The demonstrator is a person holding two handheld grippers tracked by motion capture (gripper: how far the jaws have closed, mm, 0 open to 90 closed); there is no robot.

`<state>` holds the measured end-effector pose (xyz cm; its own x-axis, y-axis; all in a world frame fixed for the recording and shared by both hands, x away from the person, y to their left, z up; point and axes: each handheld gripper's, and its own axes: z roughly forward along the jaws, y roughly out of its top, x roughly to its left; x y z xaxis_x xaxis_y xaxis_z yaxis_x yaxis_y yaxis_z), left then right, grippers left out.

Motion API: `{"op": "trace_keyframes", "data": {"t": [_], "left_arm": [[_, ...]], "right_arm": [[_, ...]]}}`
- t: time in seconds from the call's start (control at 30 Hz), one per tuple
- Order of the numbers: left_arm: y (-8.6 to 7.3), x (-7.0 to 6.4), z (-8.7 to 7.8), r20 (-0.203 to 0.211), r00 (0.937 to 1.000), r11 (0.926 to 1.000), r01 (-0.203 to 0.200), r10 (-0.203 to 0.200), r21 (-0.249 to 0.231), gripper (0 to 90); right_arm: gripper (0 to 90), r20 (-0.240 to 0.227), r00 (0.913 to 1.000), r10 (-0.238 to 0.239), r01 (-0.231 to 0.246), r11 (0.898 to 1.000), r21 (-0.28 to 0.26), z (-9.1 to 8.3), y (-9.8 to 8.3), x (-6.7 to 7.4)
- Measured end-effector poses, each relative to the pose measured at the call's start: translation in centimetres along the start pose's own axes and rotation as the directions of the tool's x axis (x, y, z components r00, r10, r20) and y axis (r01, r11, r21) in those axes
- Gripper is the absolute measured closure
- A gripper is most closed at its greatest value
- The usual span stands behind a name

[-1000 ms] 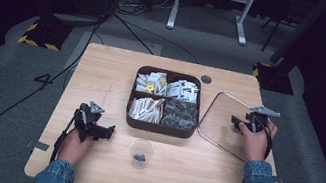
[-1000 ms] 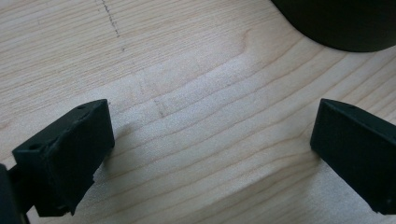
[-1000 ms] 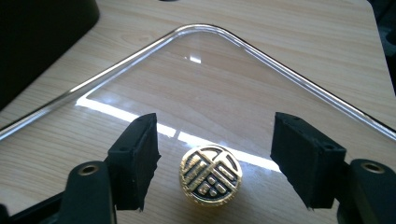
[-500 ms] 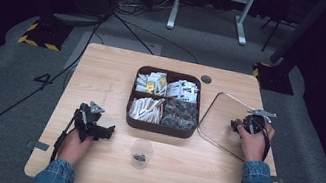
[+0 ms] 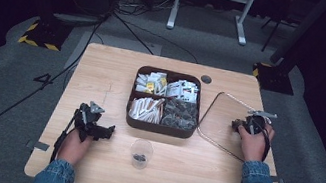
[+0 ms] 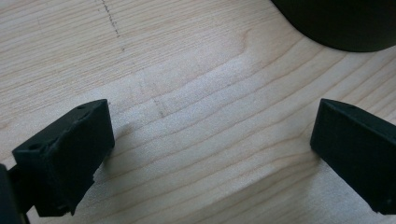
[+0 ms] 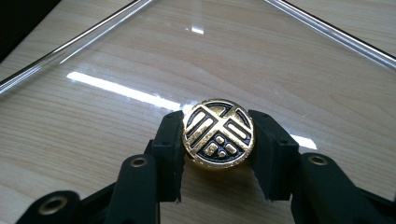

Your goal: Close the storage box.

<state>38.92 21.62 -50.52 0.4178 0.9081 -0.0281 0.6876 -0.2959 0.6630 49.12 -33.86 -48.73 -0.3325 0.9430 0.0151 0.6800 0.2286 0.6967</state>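
Knob (image 7: 218, 134), round and black with a raised gold pattern, is now clamped between the two black jaws of the right gripper (image 7: 218, 140); the jaws have just been closing, and in the right gripper view a pad is pressed against each side of it. A second ago, in the high view, the right gripper (image 5: 246, 125) was lying slightly farther from the person over the clear lid (image 7: 299, 60), and since then it has been drawn a little nearer. The lid is seen beneath and beyond the jaws as a transparent sheet with a bright rim lying flat on the wooden table (image 5: 104, 68). The left gripper (image 5: 104, 132) is unchanged from the earlier pictures.

The right hand (image 5: 253, 144) is wrapped around the back of its gripper, with the denim sleeve behind it and the jaws pointed away from the person and slightly leftward, towards the brown compartment tray (image 5: 159, 127). The left hand (image 5: 75, 144) is resting on the table, its gripper pointed to the right; the jaws stand wide apart over bare wood with nothing between them, as seen in the left gripper view (image 6: 212, 154). A small clear cup (image 5: 141, 153) with dark bits inside stands just ahead of those jaws, apart from them.
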Motion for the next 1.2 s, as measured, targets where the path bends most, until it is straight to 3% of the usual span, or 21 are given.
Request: {"op": "trace_keyframes", "data": {"t": [0.5,1.2], "left_arm": [[0.0,0.0,0.0,0.0,1.0,1.0,-0.001,0.001,0.0,0.0],[0.0,0.0,0.0,0.0,1.0,1.0,-0.001,0.001,0.0,0.0]], "right_arm": [[58.7,-0.015,0.9991,0.04,-0.04,0.999,-0.017,-0.3,-0.1,-0.4],[58.7,-0.051,0.998,0.036,-0.042,0.991,-0.125,-4.1,2.0,-0.4]]}}
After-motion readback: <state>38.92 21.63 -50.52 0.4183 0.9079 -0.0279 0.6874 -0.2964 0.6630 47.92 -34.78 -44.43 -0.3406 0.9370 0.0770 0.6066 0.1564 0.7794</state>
